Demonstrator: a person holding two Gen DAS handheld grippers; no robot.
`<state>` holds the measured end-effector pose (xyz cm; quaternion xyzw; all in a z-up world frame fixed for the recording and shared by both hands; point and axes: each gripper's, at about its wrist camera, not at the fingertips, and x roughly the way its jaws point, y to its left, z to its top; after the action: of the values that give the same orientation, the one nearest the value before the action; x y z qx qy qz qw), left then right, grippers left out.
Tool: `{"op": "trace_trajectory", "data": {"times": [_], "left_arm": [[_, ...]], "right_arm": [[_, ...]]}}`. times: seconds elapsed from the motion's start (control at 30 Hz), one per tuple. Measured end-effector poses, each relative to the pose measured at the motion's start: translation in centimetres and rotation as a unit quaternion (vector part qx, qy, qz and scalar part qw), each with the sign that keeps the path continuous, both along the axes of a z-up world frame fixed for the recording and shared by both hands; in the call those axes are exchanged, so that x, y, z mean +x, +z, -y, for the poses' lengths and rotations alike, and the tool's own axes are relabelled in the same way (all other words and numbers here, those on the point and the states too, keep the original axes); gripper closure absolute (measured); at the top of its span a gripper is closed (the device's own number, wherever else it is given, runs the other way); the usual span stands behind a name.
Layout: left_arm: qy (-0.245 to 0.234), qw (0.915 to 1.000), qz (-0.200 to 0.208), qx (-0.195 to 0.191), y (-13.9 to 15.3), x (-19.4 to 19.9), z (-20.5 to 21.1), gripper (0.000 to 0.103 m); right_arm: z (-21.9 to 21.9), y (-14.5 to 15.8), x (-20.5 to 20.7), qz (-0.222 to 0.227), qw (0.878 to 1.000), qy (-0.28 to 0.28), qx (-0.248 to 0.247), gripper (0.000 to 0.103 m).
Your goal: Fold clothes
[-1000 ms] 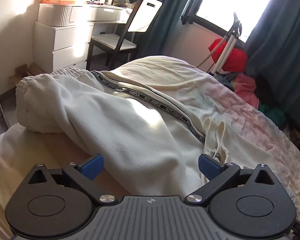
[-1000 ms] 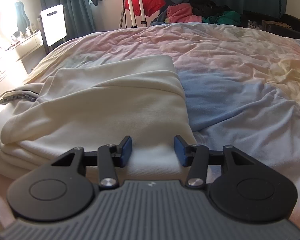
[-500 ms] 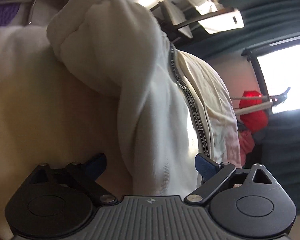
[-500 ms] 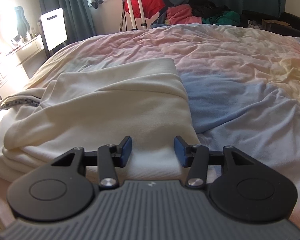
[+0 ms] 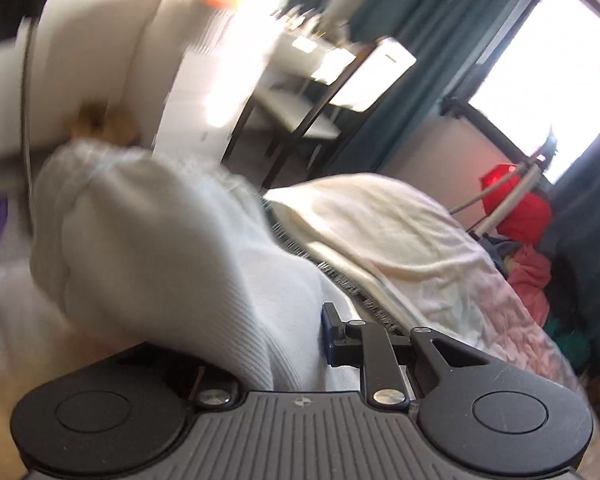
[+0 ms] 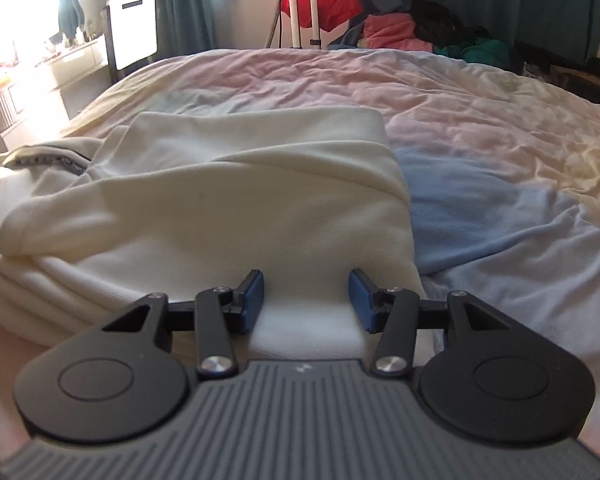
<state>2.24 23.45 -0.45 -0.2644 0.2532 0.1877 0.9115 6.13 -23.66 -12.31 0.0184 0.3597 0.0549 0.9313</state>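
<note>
Sunlit bedroom, rumpled pastel duvet (image 6: pixel 480 128) under everything, and on it our cream sweatpants (image 6: pixel 228 200) with a lettered side stripe (image 5: pixel 356 288).

A second ago our left gripper (image 5: pixel 300 344) sat with its jaws wide around the trouser leg; now they have narrowed onto a bunched fold of ribbed white fabric (image 5: pixel 172 272), which fills the gap and hides the left finger, so only the right blue pad (image 5: pixel 327 332) shows pressed against it. The view is tilted and smeared, so we judge that the leg is being lifted. Its cuff end stands ahead of the jaws and to their left.

Our right gripper (image 6: pixel 306 300) has barely moved. Its jaws stand partly open, with the folded edge of the sweatpants lying between and just beyond the pads; whether they touch the cloth, we cannot tell.

We read this as the grasp being made, so the next fold can begin: the leg carried across the flat half, while the right side steadies it.
</note>
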Motion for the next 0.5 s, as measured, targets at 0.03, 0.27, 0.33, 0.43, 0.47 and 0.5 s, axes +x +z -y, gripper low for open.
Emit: {"op": "trace_trajectory", "data": {"times": [0.03, 0.27, 0.33, 0.43, 0.47, 0.5], "left_arm": [[-0.011, 0.9994, 0.012, 0.032, 1.2, -0.2, 1.6, 0.082], [-0.095, 0.9721, 0.097, 0.192, 7.9, 2.4, 16.3, 0.083], [-0.134, 0.9533, 0.110, 0.247, 7.8, 4.2, 22.3, 0.083], [-0.199, 0.9165, 0.113, 0.329, 5.2, 5.7, 30.8, 0.083], [-0.222, 0.9043, 0.107, 0.349, 3.6, 5.7, 33.3, 0.083], [-0.245, 0.8936, 0.097, 0.363, 1.7, 5.7, 35.6, 0.083]], "right_arm": [[0.2, 0.1, 0.0, -0.002, 1.000, -0.003, 0.007, 0.052], [1.9, 1.2, -0.2, -0.005, 0.999, -0.037, 0.039, 0.054], [3.3, 1.6, -0.2, -0.001, 0.997, -0.066, 0.050, 0.054], [6.2, 2.0, -0.3, 0.005, 0.989, -0.120, 0.083, 0.054], [7.3, 2.1, -0.3, 0.007, 0.986, -0.139, 0.095, 0.054], [8.4, 2.2, -0.4, 0.009, 0.982, -0.158, 0.107, 0.054]]}}
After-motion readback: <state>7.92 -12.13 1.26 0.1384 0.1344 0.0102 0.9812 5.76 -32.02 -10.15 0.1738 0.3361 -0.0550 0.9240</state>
